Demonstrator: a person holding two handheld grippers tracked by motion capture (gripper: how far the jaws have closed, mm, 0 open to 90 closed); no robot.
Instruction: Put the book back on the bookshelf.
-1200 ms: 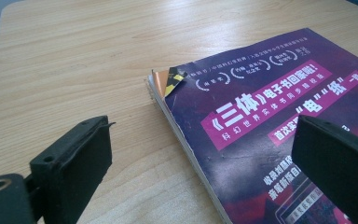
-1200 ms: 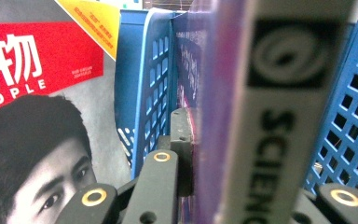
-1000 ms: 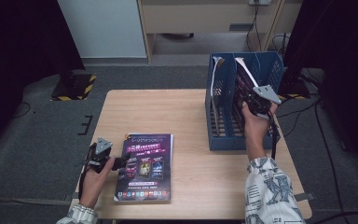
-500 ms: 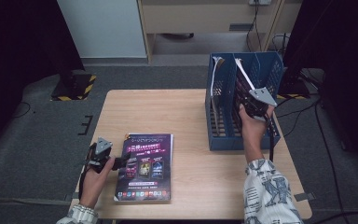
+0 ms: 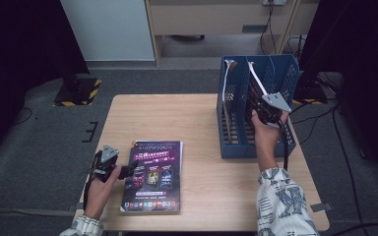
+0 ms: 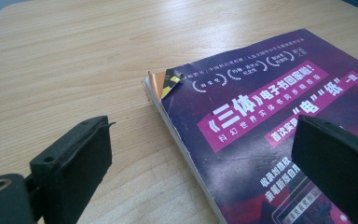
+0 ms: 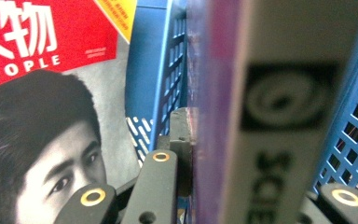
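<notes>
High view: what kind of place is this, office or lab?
Probably a lab or recording room, not a lived-in office: a lone wooden table on grey carpet, hazard-striped stand bases, loose cables on the floor, and dark curtains at both sides.
</notes>
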